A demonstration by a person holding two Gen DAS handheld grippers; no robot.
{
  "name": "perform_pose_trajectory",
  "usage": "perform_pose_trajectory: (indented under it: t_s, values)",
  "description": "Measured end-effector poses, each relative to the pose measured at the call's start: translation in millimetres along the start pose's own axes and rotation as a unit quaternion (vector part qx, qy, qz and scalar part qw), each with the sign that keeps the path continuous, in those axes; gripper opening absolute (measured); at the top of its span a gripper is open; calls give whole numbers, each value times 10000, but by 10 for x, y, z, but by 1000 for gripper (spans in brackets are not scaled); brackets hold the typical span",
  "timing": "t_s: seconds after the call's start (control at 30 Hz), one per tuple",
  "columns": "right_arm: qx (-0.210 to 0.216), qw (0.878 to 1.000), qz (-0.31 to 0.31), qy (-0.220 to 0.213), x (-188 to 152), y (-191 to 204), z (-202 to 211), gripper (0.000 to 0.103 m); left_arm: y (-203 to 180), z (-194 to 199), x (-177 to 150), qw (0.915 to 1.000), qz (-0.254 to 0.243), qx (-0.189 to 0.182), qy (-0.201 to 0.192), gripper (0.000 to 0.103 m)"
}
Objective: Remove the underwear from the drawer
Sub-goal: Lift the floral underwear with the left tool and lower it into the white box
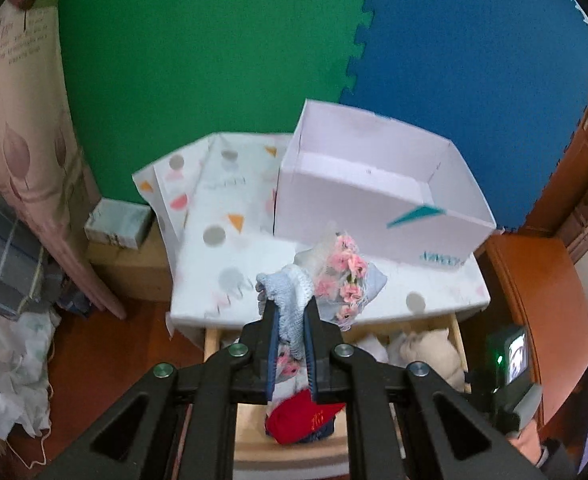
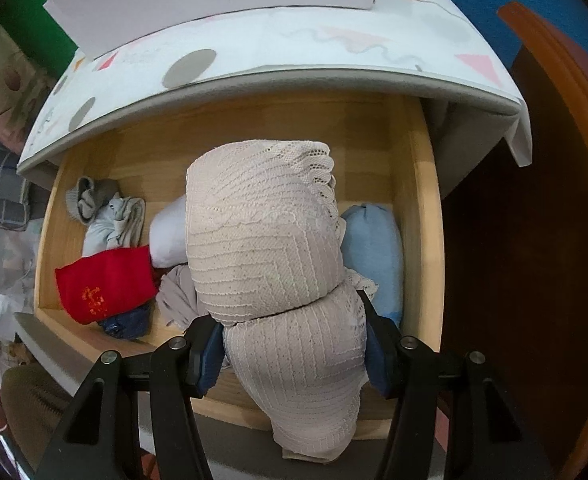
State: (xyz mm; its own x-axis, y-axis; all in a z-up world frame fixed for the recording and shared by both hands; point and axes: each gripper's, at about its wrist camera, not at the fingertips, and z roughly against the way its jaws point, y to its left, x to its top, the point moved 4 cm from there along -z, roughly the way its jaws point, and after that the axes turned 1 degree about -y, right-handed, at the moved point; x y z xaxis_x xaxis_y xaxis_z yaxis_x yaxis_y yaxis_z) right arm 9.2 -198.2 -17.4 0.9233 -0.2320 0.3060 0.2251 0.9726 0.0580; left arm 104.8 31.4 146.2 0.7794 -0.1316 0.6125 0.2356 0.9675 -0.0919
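Note:
My left gripper [image 1: 290, 312] is shut on pale blue floral underwear with pink flowers [image 1: 343, 276], held above the cabinet top in front of the open white shoe box [image 1: 373, 184]. My right gripper [image 2: 294, 320] is shut on folded beige lace underwear [image 2: 266, 248], held above the open wooden drawer [image 2: 425, 208]. In the drawer lie a red garment [image 2: 106, 284], a light blue roll [image 2: 377, 256], a white piece [image 2: 168, 236], grey cloth [image 2: 180, 296] and grey socks [image 2: 90, 196].
The cabinet top has a patterned white cover [image 1: 230, 240]. A small box [image 1: 118, 222] stands to its left, with a curtain [image 1: 18, 120] and white cloth [image 1: 6, 360] on the floor. Brown wooden furniture [image 1: 533, 300] stands to the right.

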Motion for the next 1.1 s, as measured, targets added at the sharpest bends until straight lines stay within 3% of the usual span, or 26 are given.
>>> perform_pose_trajectory:
  t_s: [0.37,0.6,0.8,0.9,1.1]
  values:
    - [-28,10000,-64,45,8,35,-64,54,-182,213,1032,9968,-302,-42,-739,11]
    - [85,9997,-208,2,-4,-23,-40,55,-378,-329,1558,9966,-470,-197,-649,11]
    - [200,9995,-259,48,-6,-70,-36,55,-458,-1125,1576,9989,-439,-166,-55,11]
    - [213,9995,-236,61,-2,-88,-25,55,-417,-1444,1467,9990,-386,62,216,11]
    - [289,9991,-301,65,-3,-109,-22,55,-288,-1676,1317,9976,-233,417,495,11]
